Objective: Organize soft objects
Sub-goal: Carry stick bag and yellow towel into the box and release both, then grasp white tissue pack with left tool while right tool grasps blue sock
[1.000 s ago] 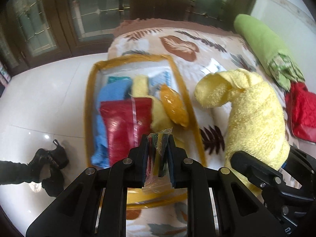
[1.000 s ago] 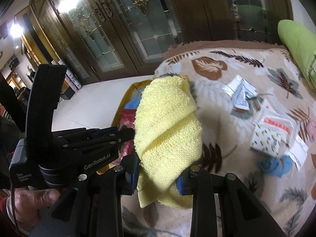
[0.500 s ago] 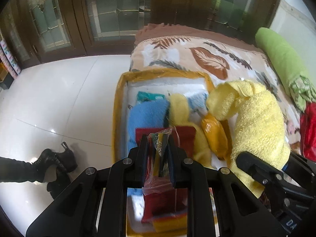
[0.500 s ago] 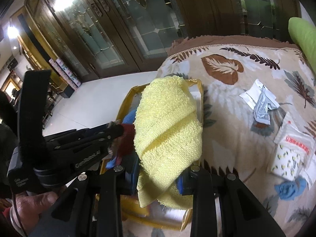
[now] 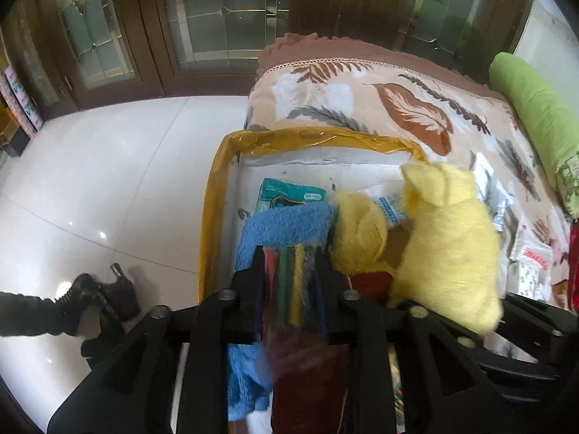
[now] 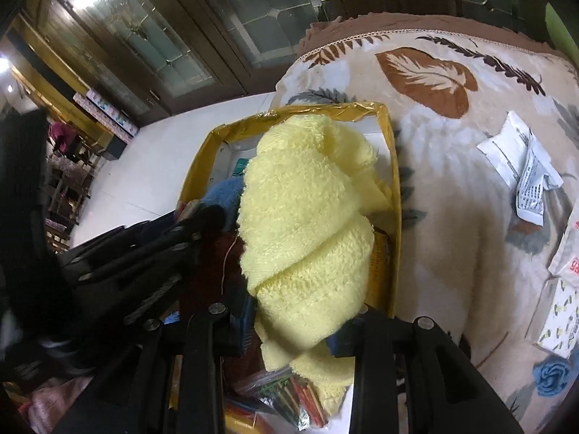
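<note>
A yellow-rimmed storage box [image 5: 307, 141] sits at the near edge of a leaf-print bed. It holds a blue towel [image 5: 286, 226], a yellow cloth [image 5: 358, 231], a red item and a teal packet. My left gripper [image 5: 289, 275] is shut on a clear bag of coloured sticks [image 5: 293, 282], low over the box. My right gripper [image 6: 289, 329] is shut on a rolled yellow towel [image 6: 307, 224] and holds it over the box [image 6: 394, 195]. That towel also shows in the left wrist view [image 5: 448, 238].
A green bolster [image 5: 539, 119] lies at the bed's far right. Paper packets [image 6: 524, 166] are scattered on the blanket [image 6: 452, 217]. White tiled floor [image 5: 108, 181] lies left of the box, with wood-and-glass doors [image 5: 224, 18] behind. Black boots [image 5: 94, 296] stand on the floor.
Both grippers have moved forward and down over the box. The yellow towel has shifted from beside the box to above its contents. The bag of sticks sits lower in the box.
</note>
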Motion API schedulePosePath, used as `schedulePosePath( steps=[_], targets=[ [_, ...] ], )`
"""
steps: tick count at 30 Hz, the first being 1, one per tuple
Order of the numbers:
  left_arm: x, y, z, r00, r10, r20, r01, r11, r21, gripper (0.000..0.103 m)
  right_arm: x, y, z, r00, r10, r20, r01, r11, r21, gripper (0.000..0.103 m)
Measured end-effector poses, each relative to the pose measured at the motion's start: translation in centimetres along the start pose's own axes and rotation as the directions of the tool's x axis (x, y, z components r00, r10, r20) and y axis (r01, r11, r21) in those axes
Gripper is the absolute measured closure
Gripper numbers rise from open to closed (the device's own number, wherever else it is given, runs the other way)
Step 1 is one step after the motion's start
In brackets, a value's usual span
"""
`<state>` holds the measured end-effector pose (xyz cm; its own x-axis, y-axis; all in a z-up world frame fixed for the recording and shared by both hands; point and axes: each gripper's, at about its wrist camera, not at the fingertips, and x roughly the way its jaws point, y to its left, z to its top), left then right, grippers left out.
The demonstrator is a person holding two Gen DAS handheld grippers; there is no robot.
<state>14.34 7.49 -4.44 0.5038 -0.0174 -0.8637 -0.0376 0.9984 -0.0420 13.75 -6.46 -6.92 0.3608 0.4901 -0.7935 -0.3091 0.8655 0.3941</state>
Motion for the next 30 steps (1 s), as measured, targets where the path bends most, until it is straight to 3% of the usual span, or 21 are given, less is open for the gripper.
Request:
schedulePosePath(
  steps=[1, 5, 7, 13, 16, 20, 24, 30],
  targets=[
    [0.2, 0.0, 0.0, 1.0, -0.002, -0.001, 0.002, 1.0, -0.004, 0.056, -0.6, -0.1, -0.1, 1.0, 0.009, 0.008, -0.009, 1.0, 0.005, 0.07],
    [-0.7, 0.5, 0.2, 0.998, -0.035, 0.06, 0.038, 0.998, -0.058, 0.046, -3.4, 0.0, -0.5, 0.994, 0.026, 0.104, -0.024, 1.0, -0.017, 0.061],
    [-1.6, 0.3, 0.5, 0.996, -0.013, 0.094, 0.018, 0.999, -0.049, 0.033, -3.6, -0.1, -0.5, 0.994, 0.038, 0.102, -0.036, 0.999, -0.018, 0.057],
    [-4.4, -0.3, 0.8, 0.989, 0.011, 0.149, -0.01, 1.0, -0.004, 0.032, -6.7, 0.1, -1.4, 0.983, 0.079, 0.169, -0.071, 0.996, -0.049, 0.057],
    [-6.0, -0.9, 0.3, 0.989, -0.012, 0.145, 0.01, 1.0, 0.017, 0.032, -10.2, -1.4, -2.1, 0.97, 0.037, 0.241, -0.021, 0.998, -0.067, 0.057],
    [-7.5, -2.4, -0.6, 0.988, -0.086, 0.126, 0.085, 0.996, 0.012, 0.032, -15.0, -6.7, -4.0, 0.956, -0.06, 0.288, 0.063, 0.998, 0.001, 0.047],
    [-8.3, -6.3, -1.7, 0.981, -0.163, 0.104, 0.156, 0.985, 0.072, 0.032, -18.2, -12.4, -6.8, 0.943, -0.2, 0.266, 0.186, 0.98, 0.075, 0.046],
    [-7.5, -13.3, -3.3, 0.973, -0.23, 0.022, 0.222, 0.956, 0.19, 0.032, -18.8, -17.7, -11.6, 0.946, -0.275, 0.172, 0.254, 0.958, 0.137, 0.046]
  ],
)
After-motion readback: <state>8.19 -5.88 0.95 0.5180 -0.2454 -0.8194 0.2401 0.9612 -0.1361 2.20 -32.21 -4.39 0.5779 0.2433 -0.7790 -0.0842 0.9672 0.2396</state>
